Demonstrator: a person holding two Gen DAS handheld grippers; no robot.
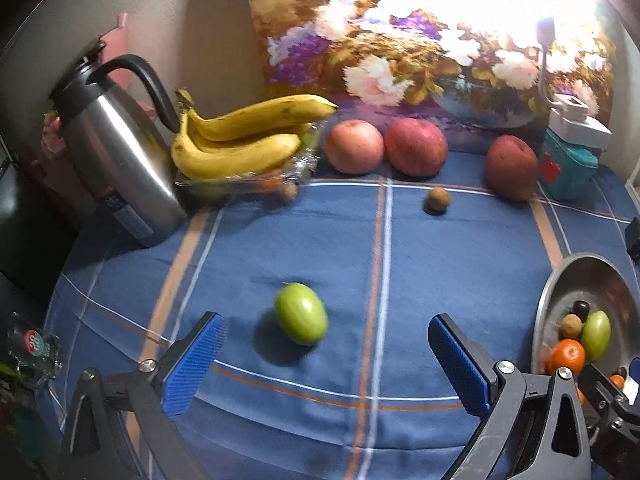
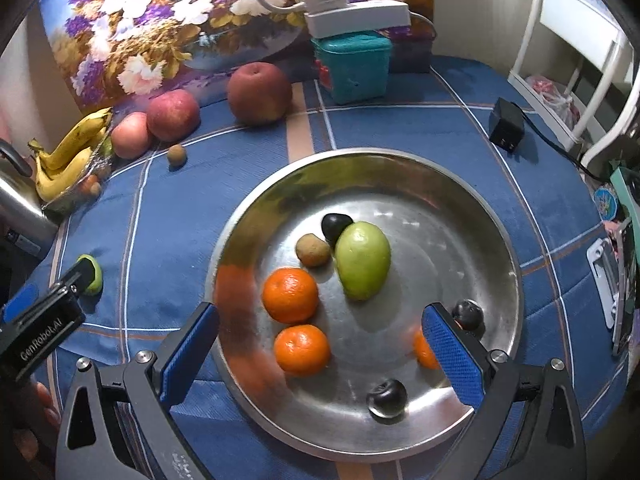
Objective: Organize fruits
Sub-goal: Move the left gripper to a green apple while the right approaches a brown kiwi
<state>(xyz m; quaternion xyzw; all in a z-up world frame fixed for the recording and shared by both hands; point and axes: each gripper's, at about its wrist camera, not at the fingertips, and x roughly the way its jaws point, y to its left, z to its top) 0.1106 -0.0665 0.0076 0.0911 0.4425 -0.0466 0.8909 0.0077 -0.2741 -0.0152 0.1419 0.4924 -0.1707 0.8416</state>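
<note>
left gripper (image 1: 324, 344): jaws wide apart, nothing in them, hanging low over the tabletop (image 1: 440, 264) with its blue checked cloth
green fruit (image 1: 301, 313): loose on the cloth, just ahead of the left jaws and sitting between them, not touching either pad
right gripper (image 2: 320, 344): jaws spread too, empty, parked over the near side of the metal plate (image 2: 472, 208)
in the plate: a bigger green fruit (image 2: 363, 260), two oranges (image 2: 290, 294) side by side, a brownish small one (image 2: 313, 249), a few dark round ones (image 2: 386, 397); there's another orange bit behind the right pad but it's mostly hidden so can't say much
back row: bananas (image 1: 240, 136) piled on a clear tray next to the steel kettle (image 1: 116, 152), then three apples (image 1: 416, 146) along the flower painting (image 1: 400, 40)
stray: one small brown fruit (image 1: 438, 199) alone on the cloth in front of the apples, well apart from the plate
</note>
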